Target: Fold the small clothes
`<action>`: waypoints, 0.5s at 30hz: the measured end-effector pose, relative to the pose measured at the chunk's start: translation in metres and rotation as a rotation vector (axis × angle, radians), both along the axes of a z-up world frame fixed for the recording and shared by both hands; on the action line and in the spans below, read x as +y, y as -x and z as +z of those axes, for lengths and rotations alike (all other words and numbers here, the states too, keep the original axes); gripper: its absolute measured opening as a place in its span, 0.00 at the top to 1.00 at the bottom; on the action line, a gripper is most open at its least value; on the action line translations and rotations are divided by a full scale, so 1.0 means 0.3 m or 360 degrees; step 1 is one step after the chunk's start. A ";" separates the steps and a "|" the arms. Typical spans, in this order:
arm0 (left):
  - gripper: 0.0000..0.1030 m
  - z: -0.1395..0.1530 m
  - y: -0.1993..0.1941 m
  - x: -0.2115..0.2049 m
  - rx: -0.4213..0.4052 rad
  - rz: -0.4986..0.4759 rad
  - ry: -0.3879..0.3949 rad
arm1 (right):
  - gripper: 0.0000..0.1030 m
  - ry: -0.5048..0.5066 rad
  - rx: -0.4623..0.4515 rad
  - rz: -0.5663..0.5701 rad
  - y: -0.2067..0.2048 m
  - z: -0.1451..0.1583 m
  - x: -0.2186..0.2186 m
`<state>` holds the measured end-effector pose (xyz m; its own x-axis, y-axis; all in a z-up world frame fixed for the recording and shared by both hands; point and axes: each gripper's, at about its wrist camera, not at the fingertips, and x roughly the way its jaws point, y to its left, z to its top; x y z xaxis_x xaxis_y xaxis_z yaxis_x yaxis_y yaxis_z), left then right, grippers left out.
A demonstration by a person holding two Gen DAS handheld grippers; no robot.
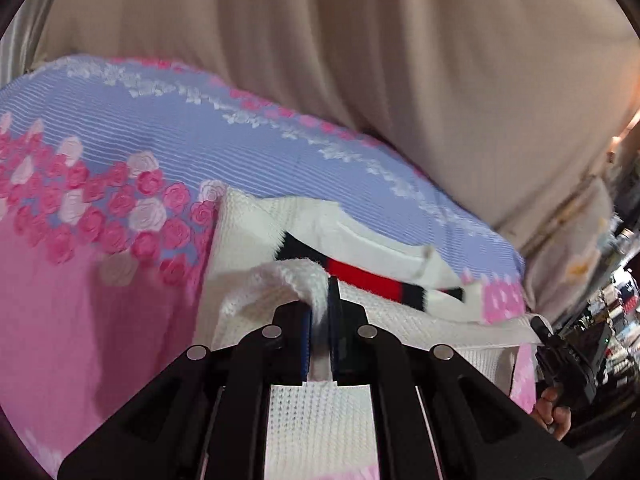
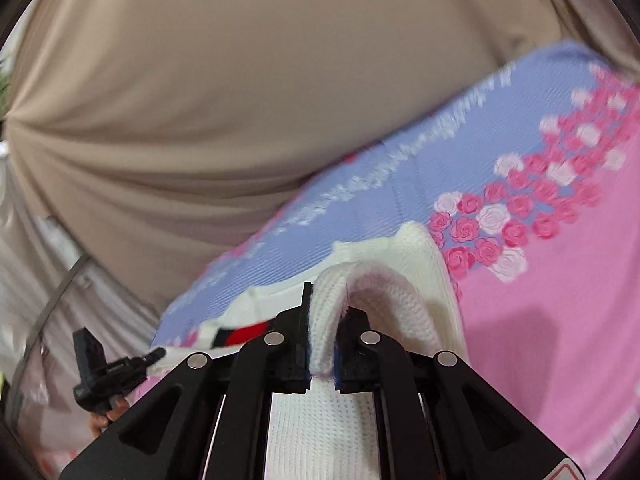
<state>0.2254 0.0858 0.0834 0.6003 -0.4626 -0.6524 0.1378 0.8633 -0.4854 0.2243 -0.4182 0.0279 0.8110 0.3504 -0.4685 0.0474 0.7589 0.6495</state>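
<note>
White knit garment [image 1: 256, 304] pinched in left claw [image 1: 320, 316] and right claw [image 2: 326, 332] above floral bedspread [image 1: 100, 280]

- A home, most likely a bedroom: the work surface is a bed under a bedspread [image 1: 120, 128] in pink and lilac, printed with roses.
- Beige curtain [image 1: 360, 60] hangs in folds right behind the bed.
- At the far right, blurred cluttered shelves [image 1: 616, 304] of household things.

The garment [image 1: 256, 224] is a white waffle-knit piece with a black-and-red striped band [image 1: 360, 274]. It lies partly folded, one edge lifted and bunched into a rounded fold [image 2: 332, 300], the rest draping down, flat.
</note>
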 end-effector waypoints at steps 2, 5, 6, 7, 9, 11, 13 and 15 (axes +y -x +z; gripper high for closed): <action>0.94 -0.046 -0.081 -0.027 0.0048 0.0015 -0.0024 | 0.94 -0.0007 0.0078 -0.0015 -0.075 -0.059 -0.010; 0.94 -0.140 -0.193 -0.043 0.0114 0.0039 -0.0063 | 0.92 0.0002 0.0164 -0.0019 -0.147 -0.125 -0.001; 0.92 -0.161 -0.207 -0.051 0.0136 0.0032 -0.0066 | 0.89 -0.0003 0.0156 -0.0003 -0.153 -0.131 -0.001; 0.91 -0.181 -0.223 -0.052 0.0151 0.0016 -0.0052 | 0.87 -0.0005 0.0129 0.0007 -0.141 -0.123 -0.001; 0.88 -0.183 -0.212 -0.032 0.0126 0.0006 0.0020 | 0.74 -0.0034 0.0009 0.0032 -0.083 -0.088 -0.010; 0.70 -0.155 -0.179 0.000 0.0062 -0.0034 0.0100 | 0.39 -0.0045 -0.0070 0.0011 -0.041 -0.065 -0.023; 0.28 -0.105 -0.115 0.046 -0.0070 -0.0015 0.0098 | 0.26 -0.0006 -0.0218 -0.0088 0.051 -0.028 -0.051; 0.08 -0.054 -0.046 0.080 -0.0243 0.0010 0.0062 | 0.26 0.0082 -0.0212 -0.0062 0.078 -0.012 -0.050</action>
<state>0.2390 0.1099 0.0673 0.6940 -0.4817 -0.5350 0.2074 0.8454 -0.4922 0.2008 -0.4332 0.0244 0.8796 0.2957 -0.3726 -0.0064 0.7906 0.6123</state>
